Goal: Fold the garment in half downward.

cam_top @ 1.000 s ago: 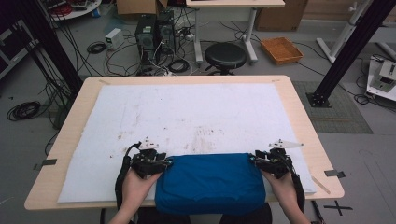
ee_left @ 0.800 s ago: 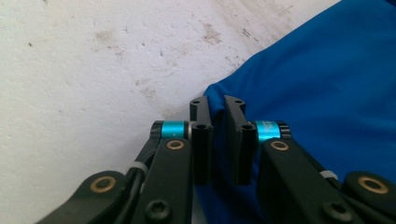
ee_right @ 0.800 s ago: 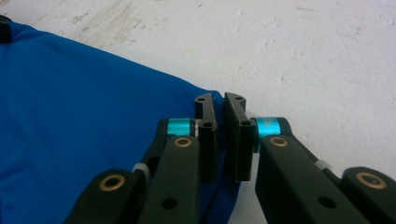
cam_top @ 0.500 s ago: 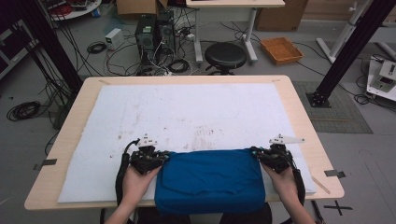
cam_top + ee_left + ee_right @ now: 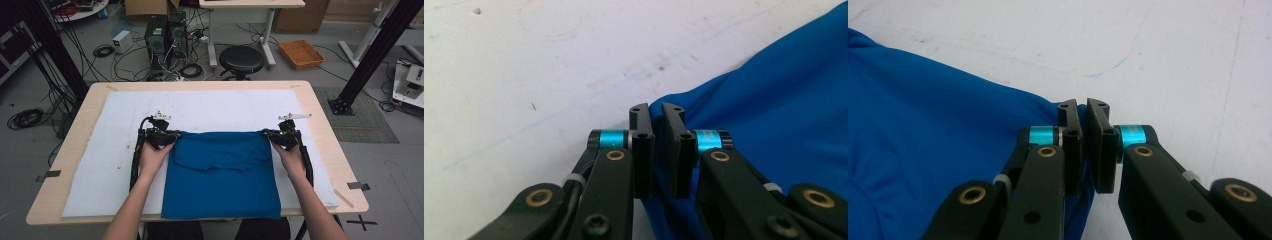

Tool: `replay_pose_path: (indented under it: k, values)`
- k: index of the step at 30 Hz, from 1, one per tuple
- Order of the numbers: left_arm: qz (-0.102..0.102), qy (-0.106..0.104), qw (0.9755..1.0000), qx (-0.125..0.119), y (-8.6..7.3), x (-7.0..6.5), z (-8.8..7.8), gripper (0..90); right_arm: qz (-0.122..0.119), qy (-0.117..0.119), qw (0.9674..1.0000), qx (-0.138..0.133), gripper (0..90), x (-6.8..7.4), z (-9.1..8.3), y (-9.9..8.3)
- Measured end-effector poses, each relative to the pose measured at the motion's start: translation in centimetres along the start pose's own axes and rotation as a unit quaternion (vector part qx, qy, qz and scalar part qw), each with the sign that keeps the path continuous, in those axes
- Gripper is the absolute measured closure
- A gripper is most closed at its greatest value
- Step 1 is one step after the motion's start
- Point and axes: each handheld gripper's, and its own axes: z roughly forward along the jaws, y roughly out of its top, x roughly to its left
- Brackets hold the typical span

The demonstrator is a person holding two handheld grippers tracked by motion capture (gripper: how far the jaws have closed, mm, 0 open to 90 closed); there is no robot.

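A blue cloth (image 5: 222, 175) lies on the white mat (image 5: 215, 107), with a folded flap across its far half and its near edge at the table's front. My left gripper (image 5: 171, 136) pinches the far left corner, and its jaws have just been closing on it. In the left gripper view the blue cloth (image 5: 774, 100) runs in between the pressed jaws of the left gripper (image 5: 656, 107). My right gripper (image 5: 268, 135) holds the far right corner, its jaws also just closed. The right gripper view has the right gripper (image 5: 1083, 106) clamped on the blue cloth (image 5: 923, 110).
The wooden table (image 5: 320, 115) borders the mat on all sides. Bare mat stretches beyond the cloth toward the far edge. A black stool (image 5: 241, 59), computer cases (image 5: 165, 35) and cables stand on the floor behind the table.
Both grippers have moved away from the person toward the middle of the mat, drawing the cloth's far edge with them. More of the cloth now lies on the table.
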Motion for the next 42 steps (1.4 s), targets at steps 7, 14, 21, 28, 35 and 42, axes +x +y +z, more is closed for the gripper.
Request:
replay_pose_path:
  k: [7, 14, 21, 28, 35, 42]
  values:
    - [-0.001, 0.010, 0.9999, -0.011, 0.3, 0.7, 1.1, 82.7, 0.009, -0.006, 0.9999, -0.001, 85.1, -1.0, 1.8, 0.5]
    - [-0.015, 0.035, 0.9988, -0.031, 0.2, 0.7, -0.3, 70.8, -0.014, -0.024, 0.9996, -0.011, 75.1, -0.6, 1.7, 1.3]
    - [-0.036, -0.002, 0.9988, -0.034, -1.9, 0.0, -2.9, 64.2, -0.013, -0.021, 0.9994, -0.024, 68.4, 0.4, -0.4, 0.8]
    - [-0.018, -0.015, 0.9997, -0.002, -4.3, -2.3, -3.8, 64.0, -0.027, -0.022, 0.9987, -0.038, 65.2, 3.1, -3.4, -1.8]
    - [-0.008, -0.005, 0.9999, 0.005, -4.7, -3.0, -3.3, 67.3, -0.024, -0.035, 0.9990, -0.011, 64.8, 3.9, -3.6, -4.1]
    - [0.000, -0.011, 0.9998, 0.014, -4.8, -3.0, -3.1, 78.7, -0.021, -0.037, 0.9990, 0.014, 81.2, 3.7, -2.5, -4.8]
